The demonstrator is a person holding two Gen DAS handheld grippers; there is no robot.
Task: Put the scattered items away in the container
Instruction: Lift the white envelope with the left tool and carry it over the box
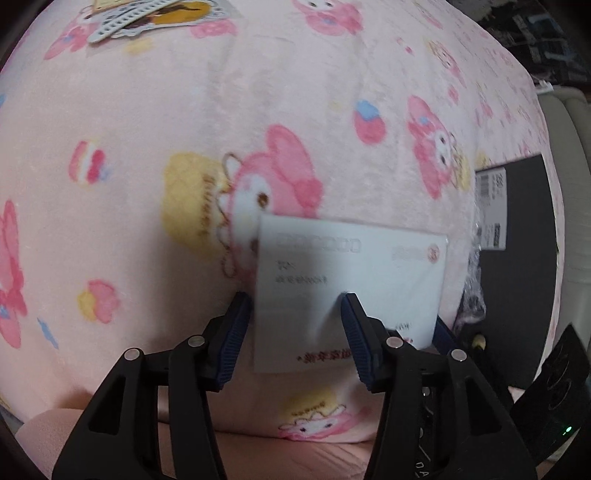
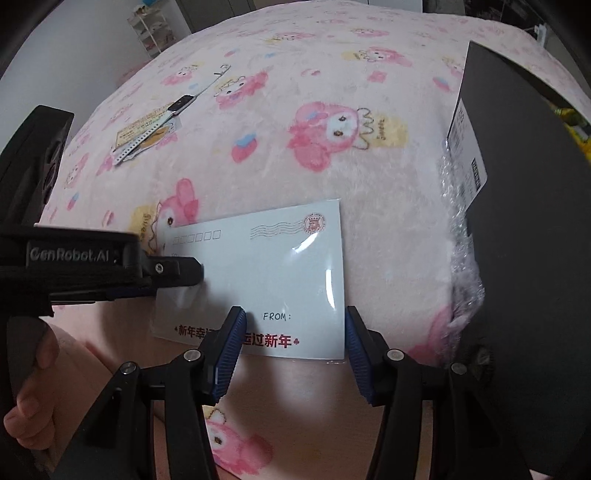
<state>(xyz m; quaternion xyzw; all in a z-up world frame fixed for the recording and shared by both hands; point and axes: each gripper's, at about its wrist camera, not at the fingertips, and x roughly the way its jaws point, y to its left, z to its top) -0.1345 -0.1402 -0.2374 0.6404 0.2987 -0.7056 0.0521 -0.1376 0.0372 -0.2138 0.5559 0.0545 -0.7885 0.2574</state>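
A pale envelope (image 2: 273, 273) in a clear sleeve, printed with "FROM:" and red characters, lies flat on the pink blanket (image 2: 332, 177) near its front edge. My left gripper (image 1: 294, 306) stands open over the envelope's (image 1: 351, 266) left part, one finger just off the left edge and the other above the paper. From the right wrist view, the left gripper (image 2: 192, 275) comes in from the side, tips at the envelope. My right gripper (image 2: 293, 321) is open over the envelope's lower right part, its right finger just past the right edge. A black box (image 2: 517, 192) stands open at the right.
Bubble wrap (image 2: 461, 229) lies against the black box (image 1: 517, 258). At the far left of the blanket lie a watch with a grey perforated strap (image 2: 181, 103) and some cards (image 2: 140, 133), also seen as a pile of cards (image 1: 147, 14). A hand (image 2: 29, 406) holds the left gripper's handle.
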